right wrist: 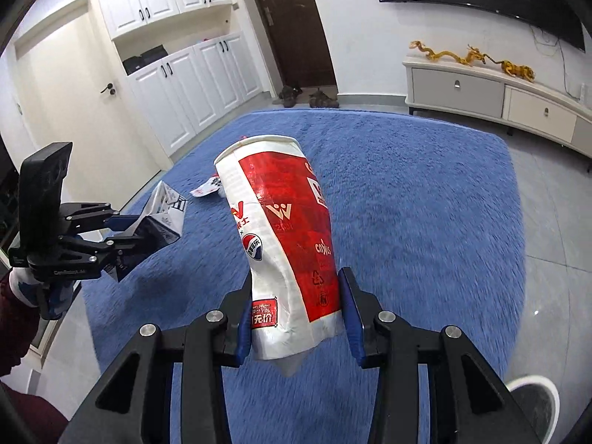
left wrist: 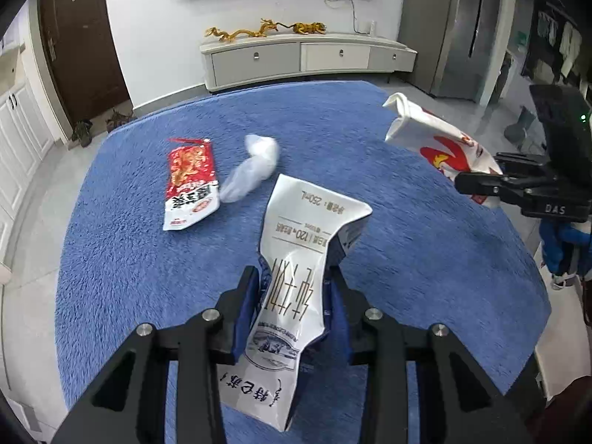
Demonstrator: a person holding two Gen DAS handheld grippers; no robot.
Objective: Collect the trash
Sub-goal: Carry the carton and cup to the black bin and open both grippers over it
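Ahead and left of my left claw [left wrist: 292,277], a red snack wrapper [left wrist: 190,181] and a crumpled clear plastic bag [left wrist: 253,168] lie on the shaggy blue rug [left wrist: 122,259]. That claw pinches a flattened white milk carton [left wrist: 296,259] by its middle. To its right, my right claw [right wrist: 296,310] clamps a dented red-and-white paper cup [right wrist: 285,229], rim pointing away, nothing blocking it.

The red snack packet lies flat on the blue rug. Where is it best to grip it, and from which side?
Probably grip the snack packet at its torn top edge, the far end in the left wrist view. That edge looks slightly lifted from the rug, while the rest lies flat. Come from above, tilted toward that end, keeping clear of the crumpled plastic bag beside it.
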